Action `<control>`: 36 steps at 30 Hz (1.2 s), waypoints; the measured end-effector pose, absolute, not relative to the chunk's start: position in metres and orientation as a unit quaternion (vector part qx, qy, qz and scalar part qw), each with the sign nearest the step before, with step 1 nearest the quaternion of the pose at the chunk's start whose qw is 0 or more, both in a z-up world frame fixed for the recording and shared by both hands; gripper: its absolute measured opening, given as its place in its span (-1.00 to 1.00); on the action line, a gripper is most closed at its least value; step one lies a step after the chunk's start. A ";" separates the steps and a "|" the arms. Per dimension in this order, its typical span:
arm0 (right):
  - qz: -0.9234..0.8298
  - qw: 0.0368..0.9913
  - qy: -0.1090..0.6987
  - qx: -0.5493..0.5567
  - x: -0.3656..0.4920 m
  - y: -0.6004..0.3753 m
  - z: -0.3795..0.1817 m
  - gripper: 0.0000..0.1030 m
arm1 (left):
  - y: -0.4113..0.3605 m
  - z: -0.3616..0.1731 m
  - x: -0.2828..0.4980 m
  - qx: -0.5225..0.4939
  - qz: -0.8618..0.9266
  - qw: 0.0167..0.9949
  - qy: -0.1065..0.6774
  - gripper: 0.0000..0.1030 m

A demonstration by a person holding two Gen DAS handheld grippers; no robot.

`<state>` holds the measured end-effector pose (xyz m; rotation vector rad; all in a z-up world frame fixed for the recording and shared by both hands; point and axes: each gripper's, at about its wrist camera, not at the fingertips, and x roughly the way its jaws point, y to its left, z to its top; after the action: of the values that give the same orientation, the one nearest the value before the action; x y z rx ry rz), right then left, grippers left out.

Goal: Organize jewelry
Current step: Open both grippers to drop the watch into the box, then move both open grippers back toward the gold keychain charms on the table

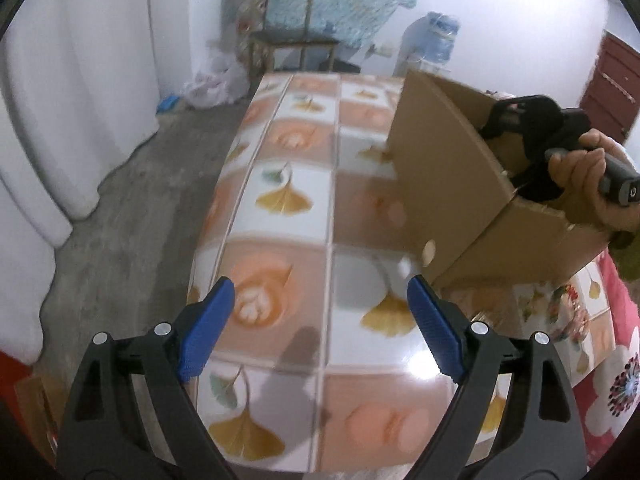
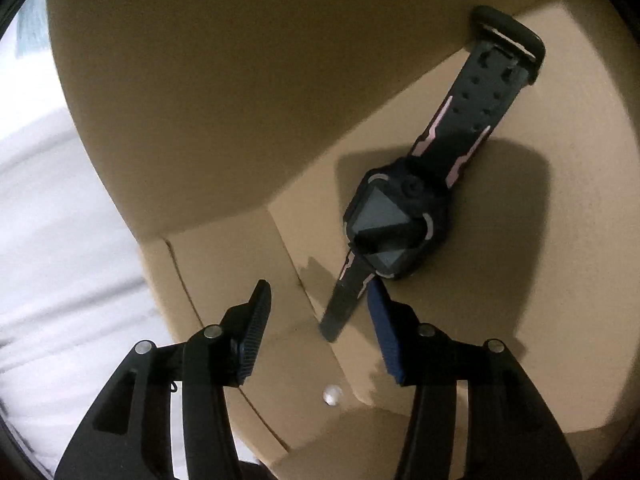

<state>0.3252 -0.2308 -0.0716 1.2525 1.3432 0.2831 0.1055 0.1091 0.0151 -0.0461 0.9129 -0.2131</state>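
A black smartwatch with pink trim lies on the floor of a cardboard box, its buckle strap leaning up the box wall. My right gripper is down in the box just short of the watch, jaws apart. The free strap end lies between the jaws, close to the right blue pad, and is not pinched. My left gripper stands wide open over the table with nothing between its blue pads. In the left wrist view the box stands at the right, and a hand holds the right gripper's black body inside it.
The table wears a glossy cloth printed with ginkgo leaves and orange squares. A small white bead rests on the box floor. A flowered item lies near the box's right. Beyond the table are a wooden chair and a water dispenser.
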 end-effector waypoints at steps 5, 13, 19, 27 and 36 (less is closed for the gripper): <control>0.102 0.621 0.519 0.578 0.320 -0.235 -0.070 -0.03 | 0.119 0.001 0.099 -0.043 -0.097 0.885 0.454 0.64; 0.045 0.661 0.441 0.605 0.309 -0.245 -0.057 0.14 | 0.108 0.003 0.088 -0.045 -0.118 0.889 0.441 0.64; 0.008 0.673 0.452 0.585 0.299 -0.253 -0.042 0.29 | 0.099 0.004 0.080 -0.022 -0.117 0.890 0.441 0.64; 0.084 0.711 0.442 0.540 0.245 -0.273 0.035 0.36 | 0.099 0.017 0.066 -0.034 -0.126 0.898 0.420 0.64; 0.112 0.865 0.379 0.309 0.088 -0.263 0.110 0.70 | 0.080 0.027 0.044 -0.068 -0.206 0.896 0.388 0.74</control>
<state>0.0884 -0.2628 0.1100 0.6466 0.7938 0.2356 0.0441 0.0800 0.0271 -0.1417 0.8045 -0.4277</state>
